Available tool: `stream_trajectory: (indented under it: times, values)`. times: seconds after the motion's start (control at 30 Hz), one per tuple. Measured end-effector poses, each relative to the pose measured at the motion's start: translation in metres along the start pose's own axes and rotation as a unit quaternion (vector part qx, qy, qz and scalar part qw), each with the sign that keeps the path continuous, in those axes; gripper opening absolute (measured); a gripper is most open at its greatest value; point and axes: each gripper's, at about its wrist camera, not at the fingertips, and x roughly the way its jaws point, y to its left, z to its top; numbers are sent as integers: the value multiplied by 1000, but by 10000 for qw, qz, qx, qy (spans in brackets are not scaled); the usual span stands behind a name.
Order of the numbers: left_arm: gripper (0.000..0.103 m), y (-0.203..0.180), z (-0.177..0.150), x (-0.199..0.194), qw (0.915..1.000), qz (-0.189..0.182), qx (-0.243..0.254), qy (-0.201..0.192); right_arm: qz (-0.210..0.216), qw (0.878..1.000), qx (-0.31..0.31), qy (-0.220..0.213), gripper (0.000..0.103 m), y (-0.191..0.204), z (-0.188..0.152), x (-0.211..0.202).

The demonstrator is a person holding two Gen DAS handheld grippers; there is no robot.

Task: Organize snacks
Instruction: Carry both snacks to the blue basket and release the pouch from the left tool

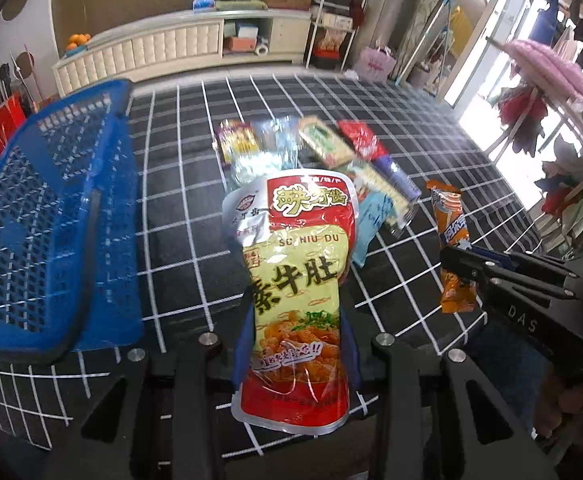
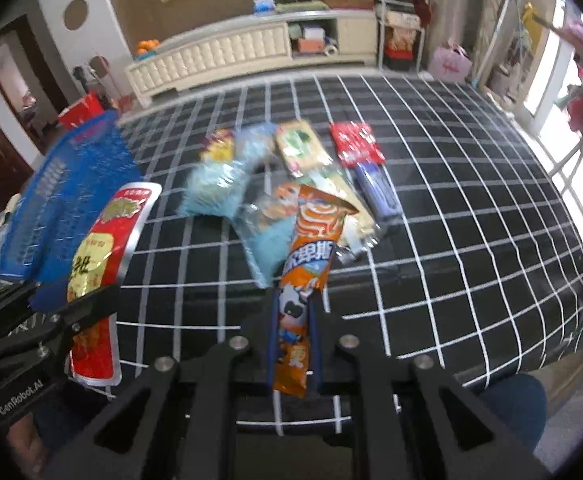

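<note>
Snacks: red-yellow foil pouch (image 1: 295, 300) clamped in left gripper (image 1: 297, 344) fingers; orange slim wrapper (image 2: 305, 280) pinched in right gripper (image 2: 294, 340) fingers. Blue plastic mesh basket (image 1: 51, 216) at 9 o'clock. Remaining packets (image 1: 315, 148) at 12 o'clock on black white-grid cloth (image 1: 431, 128).

A red-and-yellow pouch (image 1: 295, 300) and a slim orange snack bar (image 2: 303, 288) stand lifted above the checked worktop (image 2: 471, 208), other packets (image 2: 291, 168) clustered mid-worktop beside a blue basket (image 1: 51, 216) at its left edge.

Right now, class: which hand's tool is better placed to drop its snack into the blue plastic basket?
Left. Its tool, shut on the red-and-yellow pouch, is beside the blue plastic basket; the right tool, holding the orange wrapper, is farther off.
</note>
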Motion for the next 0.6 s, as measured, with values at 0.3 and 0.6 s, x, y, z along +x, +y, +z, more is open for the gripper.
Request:
stream_trajectory:
  times: [0.3, 0.6]
  values:
    - [35, 14, 3, -63, 9983, 260, 32, -519, 576, 9956, -573, -468, 17, 48, 17, -42]
    - [35, 52, 4, -102, 9952, 625, -224, -718, 1014, 9863, -1151, -602, 17, 96, 38, -46]
